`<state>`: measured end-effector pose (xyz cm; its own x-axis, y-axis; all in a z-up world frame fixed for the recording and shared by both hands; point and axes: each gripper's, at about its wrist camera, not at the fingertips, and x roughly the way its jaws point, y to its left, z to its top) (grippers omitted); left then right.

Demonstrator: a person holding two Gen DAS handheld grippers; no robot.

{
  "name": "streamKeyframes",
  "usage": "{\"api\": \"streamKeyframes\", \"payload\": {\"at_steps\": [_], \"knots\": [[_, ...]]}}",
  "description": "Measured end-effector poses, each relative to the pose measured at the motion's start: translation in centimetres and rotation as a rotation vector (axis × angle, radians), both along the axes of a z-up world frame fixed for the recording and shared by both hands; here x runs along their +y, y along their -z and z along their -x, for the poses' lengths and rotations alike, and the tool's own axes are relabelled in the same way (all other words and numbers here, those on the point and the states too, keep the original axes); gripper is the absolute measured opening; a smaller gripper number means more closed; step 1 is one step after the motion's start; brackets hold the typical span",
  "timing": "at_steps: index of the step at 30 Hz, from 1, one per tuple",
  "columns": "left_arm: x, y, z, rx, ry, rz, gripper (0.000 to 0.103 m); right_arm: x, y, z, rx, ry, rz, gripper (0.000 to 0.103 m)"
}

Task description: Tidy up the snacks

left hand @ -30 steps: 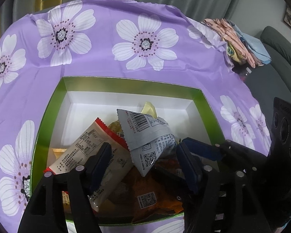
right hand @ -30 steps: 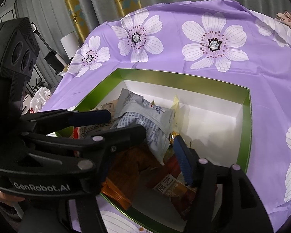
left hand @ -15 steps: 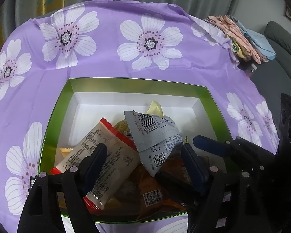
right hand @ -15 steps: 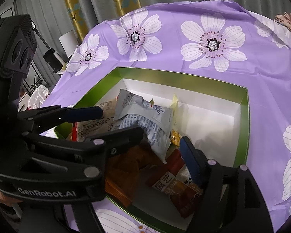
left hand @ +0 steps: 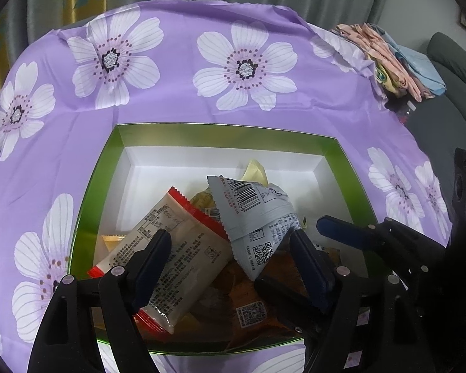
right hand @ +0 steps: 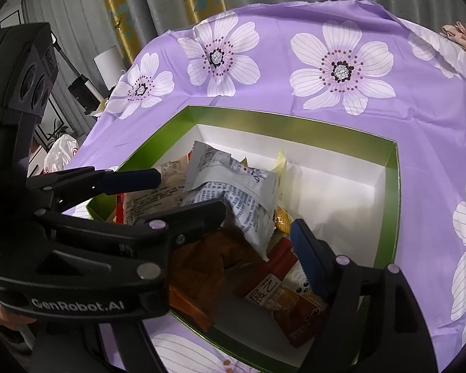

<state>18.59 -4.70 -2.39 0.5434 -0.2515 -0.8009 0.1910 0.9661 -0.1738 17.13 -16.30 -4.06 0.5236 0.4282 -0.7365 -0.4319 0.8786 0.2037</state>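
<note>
Left wrist view: the left claw (left hand: 230,248) hangs over the near end of a green box (left hand: 220,136) with a white inside, its jaws apart and just opened wider, clamped on nothing. Under and between the fingers lie the snacks: a beige packet (left hand: 174,248) with red crimped ends slants across the near left part of the box, and a grey packet (left hand: 254,214) with a barcode leans over its far edge. A yellow packet (left hand: 256,172) pokes up behind the grey one; an orange packet (left hand: 251,307) lies lowest, near the front wall. The far half of the box floor is bare. The box sits on a purple flowered cloth (left hand: 177,99) covering the counter. The right claw (left hand: 313,258) reaches in from the right. Folded clothes (left hand: 385,59) lie at the far right edge.

Right wrist view: the right claw (right hand: 258,227) stands over the same box (right hand: 295,124), jaws apart and just opened wider, gripping nothing. The grey packet (right hand: 233,192) lies between the fingers without touching either pad. A brown packet (right hand: 202,267) and a red-and-brown packet (right hand: 282,289) lie nearer the front wall. The left claw (right hand: 177,189) enters from the left, over the beige packet (right hand: 158,192)
</note>
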Motion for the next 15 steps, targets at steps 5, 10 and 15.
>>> {"api": "streamKeyframes", "payload": {"at_steps": [5,10,15], "knots": [[0.12,-0.05,0.05,0.003,-0.005,-0.009,0.080,0.11,-0.09,0.07,0.002,-0.001,0.005,0.079],[0.23,0.02,0.15,0.003,-0.018,-0.012,0.098,0.05,-0.22,0.11,-0.005,0.006,0.005,0.086],[0.29,0.09,0.12,0.004,-0.020,-0.012,0.098,0.17,-0.15,-0.06,0.000,0.005,0.006,0.087]]}}
